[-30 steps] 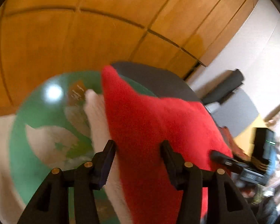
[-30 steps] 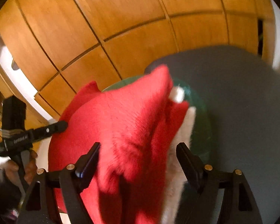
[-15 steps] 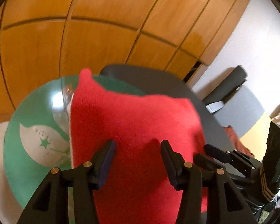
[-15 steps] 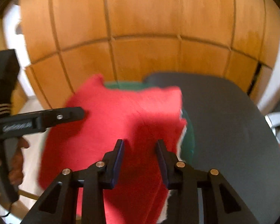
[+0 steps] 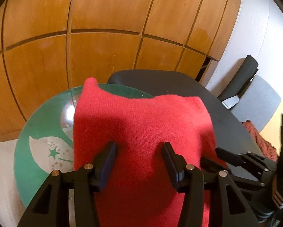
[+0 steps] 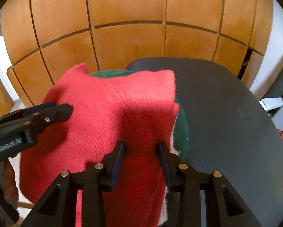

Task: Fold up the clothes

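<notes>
Folding step under way: left gripper (image 5: 138, 152) and right gripper (image 6: 141, 149), jaws parted, straddled red knitted garment (image 5: 141, 128) at frame centre; next, probably flattening.

Red garment (image 5: 141, 132) between left gripper (image 5: 138, 157) fingers: fuzzy knit cloth, matt. Gripper: black matt plastic, shiny metal pins. Round green tabletop (image 5: 45, 124) left of it: glossy glass. Wall panels (image 5: 103, 53) beyond: smooth satin wood. Dark table (image 6: 226, 113) right of right gripper (image 6: 141, 155): matt
</notes>
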The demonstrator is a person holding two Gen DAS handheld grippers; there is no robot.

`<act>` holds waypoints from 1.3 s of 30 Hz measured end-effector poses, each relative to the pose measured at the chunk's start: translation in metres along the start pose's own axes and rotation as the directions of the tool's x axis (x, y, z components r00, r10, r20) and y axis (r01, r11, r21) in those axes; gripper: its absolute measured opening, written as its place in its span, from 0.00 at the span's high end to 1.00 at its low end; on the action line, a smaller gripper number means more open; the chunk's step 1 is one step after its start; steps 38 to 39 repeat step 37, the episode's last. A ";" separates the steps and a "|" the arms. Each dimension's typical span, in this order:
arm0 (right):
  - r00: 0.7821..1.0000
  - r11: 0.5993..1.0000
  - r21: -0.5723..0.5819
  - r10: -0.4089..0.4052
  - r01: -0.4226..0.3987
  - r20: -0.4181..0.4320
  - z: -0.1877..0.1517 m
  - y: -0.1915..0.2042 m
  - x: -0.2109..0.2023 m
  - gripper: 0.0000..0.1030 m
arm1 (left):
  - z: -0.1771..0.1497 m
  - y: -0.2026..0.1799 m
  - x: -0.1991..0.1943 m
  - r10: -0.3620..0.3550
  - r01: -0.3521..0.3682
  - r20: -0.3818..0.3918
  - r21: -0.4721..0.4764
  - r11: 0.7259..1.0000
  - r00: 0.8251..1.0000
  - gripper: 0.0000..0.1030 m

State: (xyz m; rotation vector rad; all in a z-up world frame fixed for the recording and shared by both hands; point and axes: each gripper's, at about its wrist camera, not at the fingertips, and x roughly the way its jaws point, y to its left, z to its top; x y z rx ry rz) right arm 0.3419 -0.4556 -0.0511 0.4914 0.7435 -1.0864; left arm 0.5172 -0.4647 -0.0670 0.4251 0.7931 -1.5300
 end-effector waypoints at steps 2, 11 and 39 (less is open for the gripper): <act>1.000 1.000 0.009 -0.018 0.017 0.019 0.001 0.003 -0.008 0.59 | 0.001 -0.001 -0.004 0.023 -0.023 0.006 0.006 1.000 1.000 0.50; 0.996 0.995 0.079 -0.070 0.065 0.062 0.003 0.011 -0.025 0.37 | -0.009 -0.014 -0.035 0.216 -0.219 0.046 0.076 0.973 0.975 0.43; 0.986 0.976 0.173 -0.146 0.131 0.077 -0.027 0.028 -0.053 0.19 | -0.027 -0.028 -0.073 0.259 -0.266 0.094 0.061 0.962 0.961 0.55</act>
